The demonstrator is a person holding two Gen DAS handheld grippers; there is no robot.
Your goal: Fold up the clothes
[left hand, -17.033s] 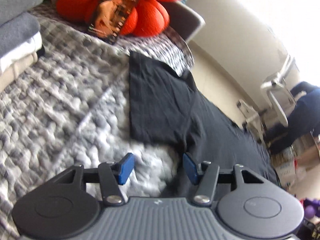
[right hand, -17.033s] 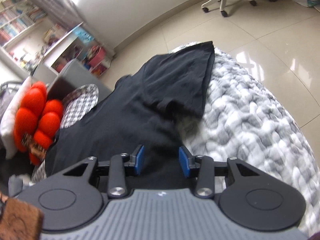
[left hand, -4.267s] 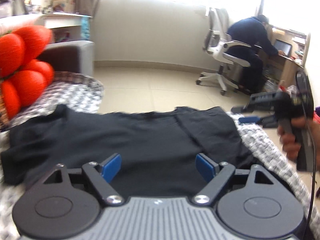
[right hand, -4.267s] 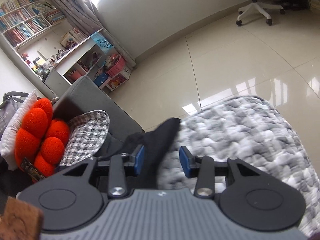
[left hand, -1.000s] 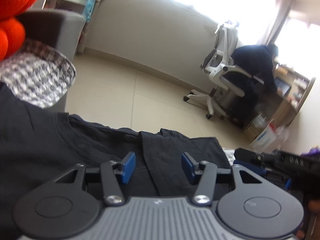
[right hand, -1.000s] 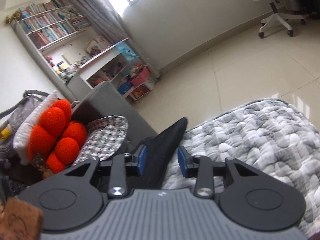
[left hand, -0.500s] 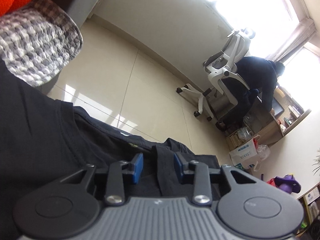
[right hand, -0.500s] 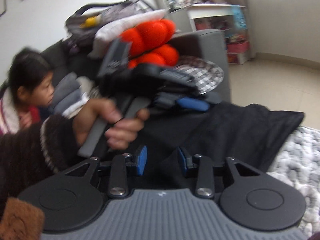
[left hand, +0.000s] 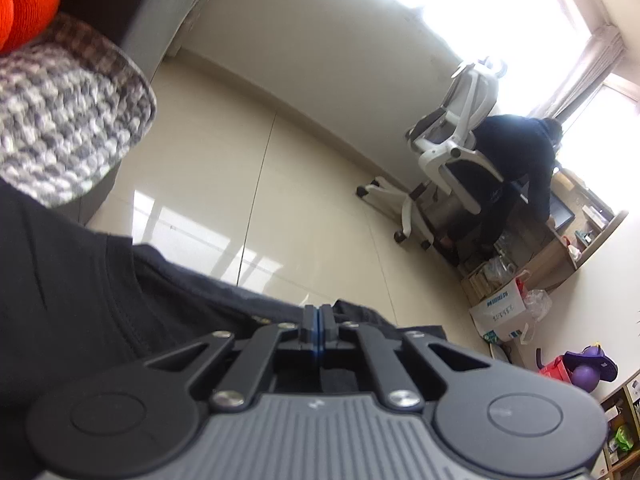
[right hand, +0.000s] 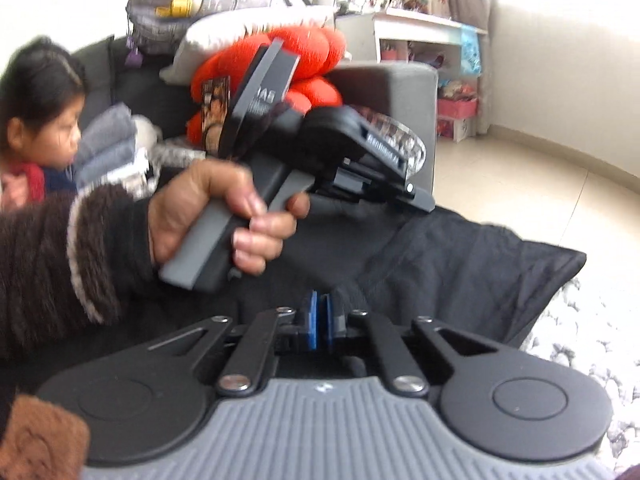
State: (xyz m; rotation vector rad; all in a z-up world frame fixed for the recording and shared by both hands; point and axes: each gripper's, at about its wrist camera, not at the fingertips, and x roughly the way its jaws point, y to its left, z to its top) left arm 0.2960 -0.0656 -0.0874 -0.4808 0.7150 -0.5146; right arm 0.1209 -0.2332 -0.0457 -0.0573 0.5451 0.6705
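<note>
At the lower centre of each wrist view, the far edge of the black T-shirt (left hand: 72, 304), spread leftward across the blanket (left hand: 60, 120), is seen pinched by the just-closed left gripper (left hand: 319, 326) and right gripper (right hand: 319, 322) (the left appearing nearer the collar).

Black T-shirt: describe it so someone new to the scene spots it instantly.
Start at the grey sofa with the orange knot cushion. In front of it, over the grey-and-white blanket, lies the black T-shirt. It is the only plain black cloth there, and both tongs are shut on it.
</note>
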